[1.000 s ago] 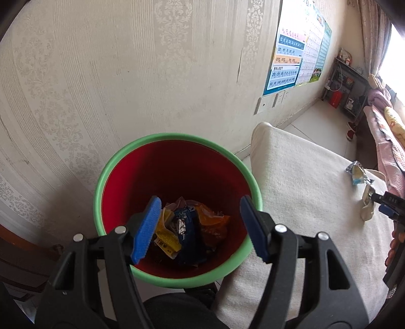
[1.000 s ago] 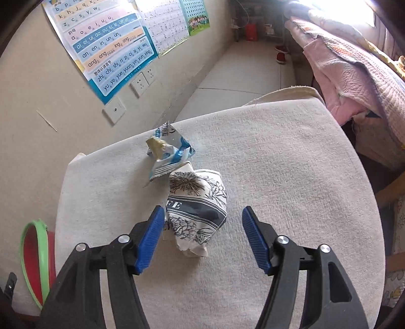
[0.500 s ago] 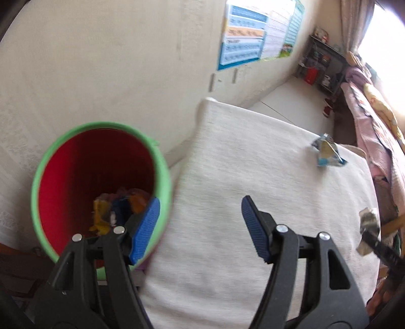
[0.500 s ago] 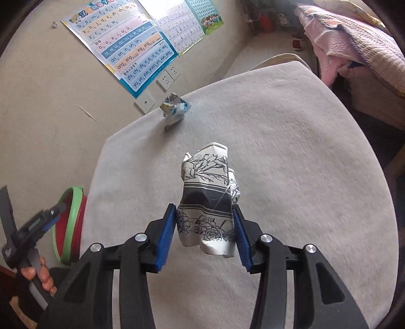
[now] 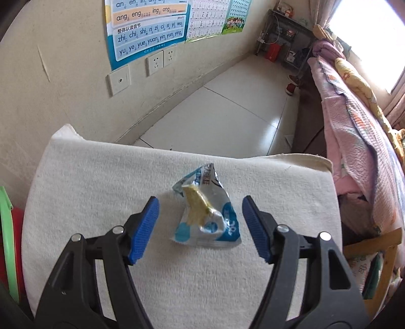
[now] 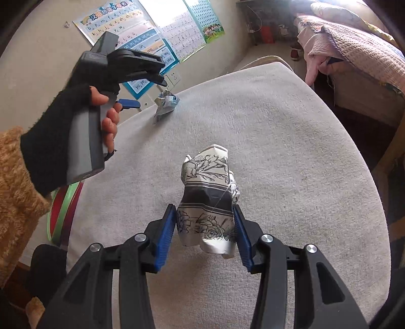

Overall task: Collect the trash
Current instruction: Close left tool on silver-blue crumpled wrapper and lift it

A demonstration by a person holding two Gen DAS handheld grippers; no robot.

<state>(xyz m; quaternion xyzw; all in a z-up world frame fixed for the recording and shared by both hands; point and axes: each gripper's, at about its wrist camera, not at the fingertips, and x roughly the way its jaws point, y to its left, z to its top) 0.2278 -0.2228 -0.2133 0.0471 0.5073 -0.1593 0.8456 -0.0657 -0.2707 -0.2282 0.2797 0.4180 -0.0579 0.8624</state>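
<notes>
The blue-bordered pinyin poster [image 5: 148, 27] on the wall at eleven o'clock in the left wrist view reads "an en in un", "ang eng ing ong", then Chinese characters over "zhi chi shi ri zi ci si yi wu" and "yu ye yue yuan yin yun ying". In the right wrist view the same poster [image 6: 141, 33] at eleven o'clock shows "b p m f d t n l". The crumpled blue-and-white wrapper [image 5: 207, 215] bears Chinese print too creased to read, and the chart [image 5: 217, 17] beside the poster is too fine.
</notes>
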